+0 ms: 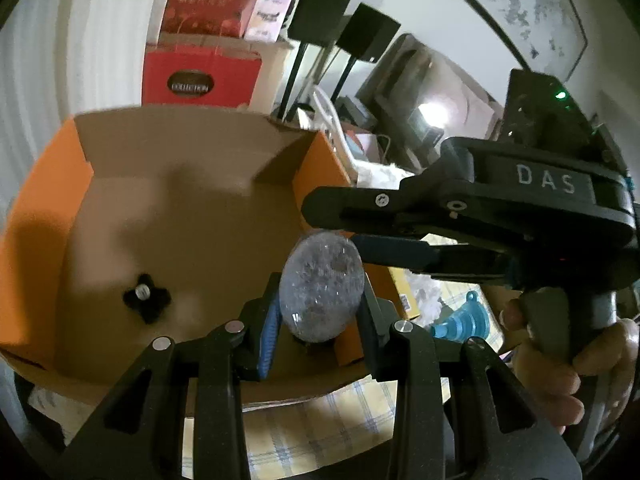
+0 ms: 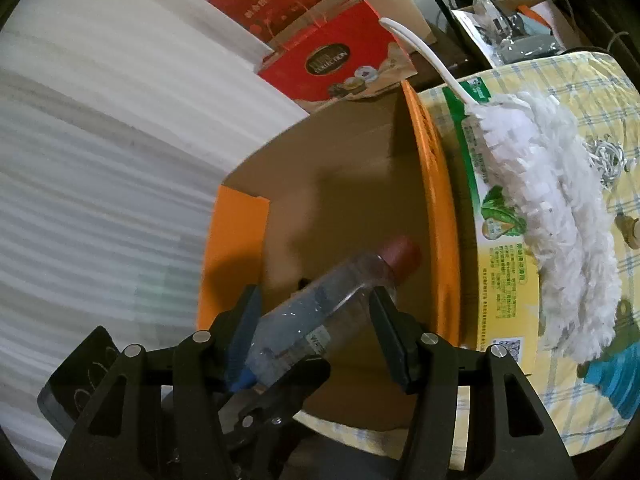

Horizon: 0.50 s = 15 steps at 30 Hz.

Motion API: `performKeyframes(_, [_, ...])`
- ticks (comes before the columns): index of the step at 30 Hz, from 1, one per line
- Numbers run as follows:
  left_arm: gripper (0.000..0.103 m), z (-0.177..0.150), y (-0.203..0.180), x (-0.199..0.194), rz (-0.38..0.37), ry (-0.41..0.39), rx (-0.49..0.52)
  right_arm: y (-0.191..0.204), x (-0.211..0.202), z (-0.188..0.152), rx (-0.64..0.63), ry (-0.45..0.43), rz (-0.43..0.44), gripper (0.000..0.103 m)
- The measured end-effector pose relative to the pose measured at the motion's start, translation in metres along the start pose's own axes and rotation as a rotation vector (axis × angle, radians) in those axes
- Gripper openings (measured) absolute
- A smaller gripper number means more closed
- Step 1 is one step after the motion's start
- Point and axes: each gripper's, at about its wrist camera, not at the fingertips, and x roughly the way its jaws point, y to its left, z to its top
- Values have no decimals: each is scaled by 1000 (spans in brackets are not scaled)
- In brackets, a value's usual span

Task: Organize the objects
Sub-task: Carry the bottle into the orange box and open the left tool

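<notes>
A clear plastic bottle (image 2: 320,304) with a reddish-brown cap (image 2: 400,254) hangs over the open orange cardboard box (image 2: 436,220). My left gripper (image 1: 320,292) is shut on the bottle's (image 1: 320,272) lower end across its narrow sides. My right gripper (image 1: 336,228) comes in from the right. In its own view, the right gripper (image 2: 316,296) has both pads touching the bottle below the cap, and the left gripper (image 2: 280,380) shows underneath. A small black object with a white centre (image 1: 146,296) lies on the box floor (image 1: 180,220).
A white fluffy duster (image 2: 552,220) lies on a green-and-yellow carton (image 2: 496,280) right of the box, on a checked cloth (image 2: 600,92). A blue funnel (image 1: 460,318) sits nearby. Red gift bags (image 1: 200,76) stand behind the box. A hand (image 1: 560,360) holds the right gripper's handle.
</notes>
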Motion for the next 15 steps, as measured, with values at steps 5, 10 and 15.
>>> performKeyframes(5, [32, -8, -5, 16, 33, 25, 12, -4, -3, 0, -24, 3, -45, 57])
performKeyframes(10, [32, -6, -13, 20, 61, 28, 45, -8, -10, -6, -49, 6, -62, 57])
performKeyframes(15, [38, 4, -15, 20, 91, 24, 63, -12, -22, -9, -64, -21, -63, 57])
